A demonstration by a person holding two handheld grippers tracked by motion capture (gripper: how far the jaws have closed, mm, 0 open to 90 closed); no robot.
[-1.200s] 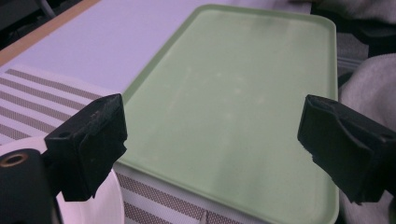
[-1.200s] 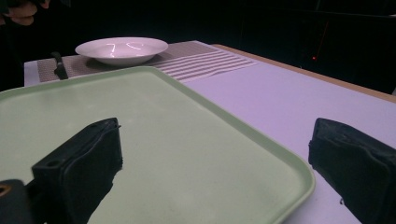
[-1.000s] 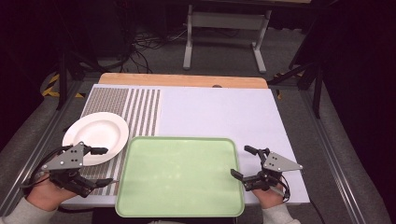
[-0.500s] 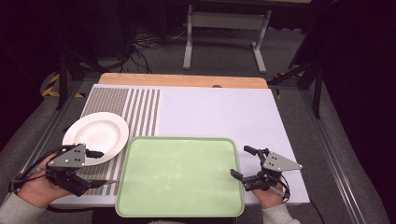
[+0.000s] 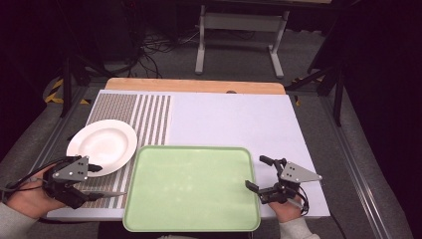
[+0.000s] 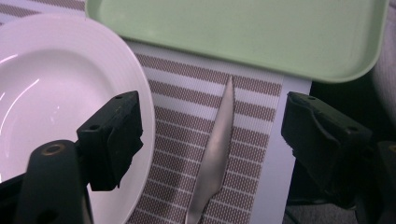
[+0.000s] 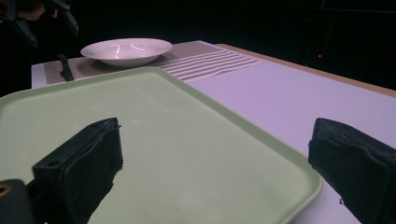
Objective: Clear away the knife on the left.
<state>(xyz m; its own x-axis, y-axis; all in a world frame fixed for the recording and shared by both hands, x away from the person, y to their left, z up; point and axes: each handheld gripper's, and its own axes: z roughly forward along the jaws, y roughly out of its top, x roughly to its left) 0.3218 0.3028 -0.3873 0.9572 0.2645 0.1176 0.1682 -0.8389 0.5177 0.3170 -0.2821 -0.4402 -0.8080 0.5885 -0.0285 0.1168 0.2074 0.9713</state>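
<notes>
Since a second ago my left tool [image 5: 97, 180] has slid back toward the near left corner of the counter [image 5: 234, 119], and its jaws have just been closing somewhat; they stand apart, with nothing pressed between the pads. From the left gripper view I look down on the knife [image 6: 215, 154], which lies flat on the striped placemat [image 6: 187, 121] between the two black jaws without touching either one. Its tip points at the near rim of the green tray [image 6: 243, 37] and stops just short of it. Just beside the knife, the white plate [image 6: 56, 93] rests on the same placemat, and one jaw hangs over the plate's edge.

My right tool [image 5: 260, 174] has kept its place at the tray's right edge, jaws wide apart and gripping nothing. In the right gripper view one jaw sits over the tray's bare green floor [image 7: 154, 140] and the other over the pale counter beyond the rim. The plate [image 7: 126, 50] and the dark knife [image 7: 65, 67] show far off across the tray.
</notes>
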